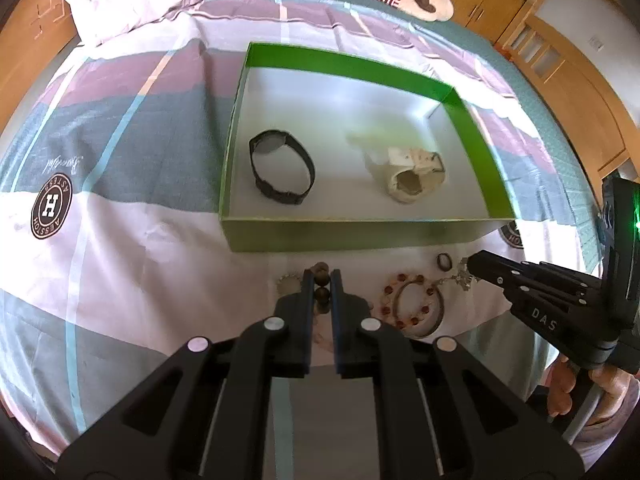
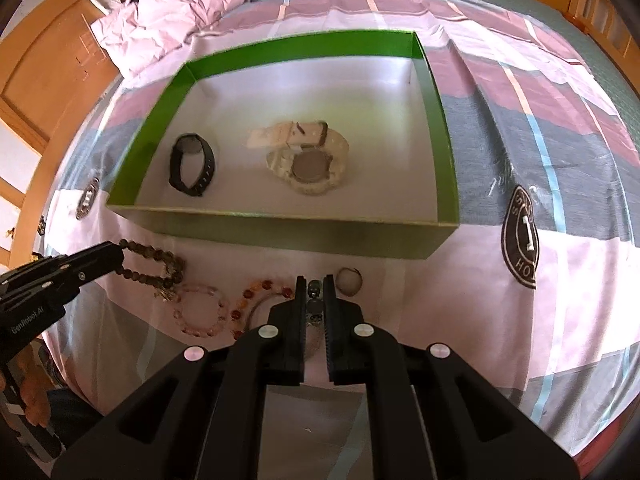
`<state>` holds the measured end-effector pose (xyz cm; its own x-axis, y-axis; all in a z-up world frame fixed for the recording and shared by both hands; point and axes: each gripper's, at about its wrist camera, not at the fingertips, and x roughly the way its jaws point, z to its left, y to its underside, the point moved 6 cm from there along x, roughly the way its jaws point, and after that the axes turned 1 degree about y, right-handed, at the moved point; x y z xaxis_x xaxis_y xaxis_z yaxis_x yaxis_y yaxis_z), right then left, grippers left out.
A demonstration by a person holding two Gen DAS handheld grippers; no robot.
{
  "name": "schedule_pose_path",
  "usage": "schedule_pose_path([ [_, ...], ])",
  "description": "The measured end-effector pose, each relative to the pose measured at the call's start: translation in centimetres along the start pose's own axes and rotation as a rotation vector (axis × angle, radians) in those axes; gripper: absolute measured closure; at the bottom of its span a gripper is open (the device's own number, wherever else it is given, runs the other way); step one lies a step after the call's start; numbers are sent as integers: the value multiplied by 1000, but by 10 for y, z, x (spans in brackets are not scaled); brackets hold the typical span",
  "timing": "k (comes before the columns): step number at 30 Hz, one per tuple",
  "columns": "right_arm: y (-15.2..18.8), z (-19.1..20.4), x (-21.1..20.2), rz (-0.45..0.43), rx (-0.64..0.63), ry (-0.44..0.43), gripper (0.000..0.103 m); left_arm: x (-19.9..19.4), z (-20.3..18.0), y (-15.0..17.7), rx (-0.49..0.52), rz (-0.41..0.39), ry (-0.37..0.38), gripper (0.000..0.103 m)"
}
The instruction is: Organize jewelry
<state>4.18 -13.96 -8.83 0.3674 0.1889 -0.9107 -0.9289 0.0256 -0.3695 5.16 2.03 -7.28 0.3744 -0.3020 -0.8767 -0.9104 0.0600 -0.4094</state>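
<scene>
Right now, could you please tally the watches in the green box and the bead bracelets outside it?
Watches: 2 (black watch, cream watch)
Bead bracelets: 3 (dark brown bracelet, pink bracelet, orange bracelet)
Total: 5

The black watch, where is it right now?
The black watch lies inside the green box, on its left half in both wrist views, apart from the cream watch to its right.

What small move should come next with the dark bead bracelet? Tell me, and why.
Probably carry it over the green box wall and let go. The left gripper is shut on the dark bead bracelet; both watches already lie inside, other jewelry remains on the bedspread.
</scene>
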Motion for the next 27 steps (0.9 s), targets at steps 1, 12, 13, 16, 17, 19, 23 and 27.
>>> schedule_pose_path([
  [1, -2, 1, -4, -16, -2, -5, 96, -5, -1, 0, 5, -13, 7, 95],
  [12, -1, 15, -10, -4, -45, -91, 95, -21, -25, 7, 89, -17, 79, 95],
  [13, 1, 16, -9, 1, -59, -71, 95, -18, -27, 9, 93, -5, 86, 95],
  [16, 6, 10, -4, 29, -67, -9, 95, -10, -28, 14, 101, 21, 75, 95],
  [17, 7, 6, -1, 40, -63, 6, 95, -7, -28, 17, 104, 33, 72, 95],
  [19, 11, -4, 3, 60, -53, 46, 95, -3, -28, 21, 111, 46, 65, 95],
  [23, 16, -25, 7, 73, -38, 132, 96, -1, -26, 31, 131, 66, 63, 95],
  [27, 18, -36, 7, 82, -3, 137, 83, 3, -30, 42, 153, 126, 132, 95],
])
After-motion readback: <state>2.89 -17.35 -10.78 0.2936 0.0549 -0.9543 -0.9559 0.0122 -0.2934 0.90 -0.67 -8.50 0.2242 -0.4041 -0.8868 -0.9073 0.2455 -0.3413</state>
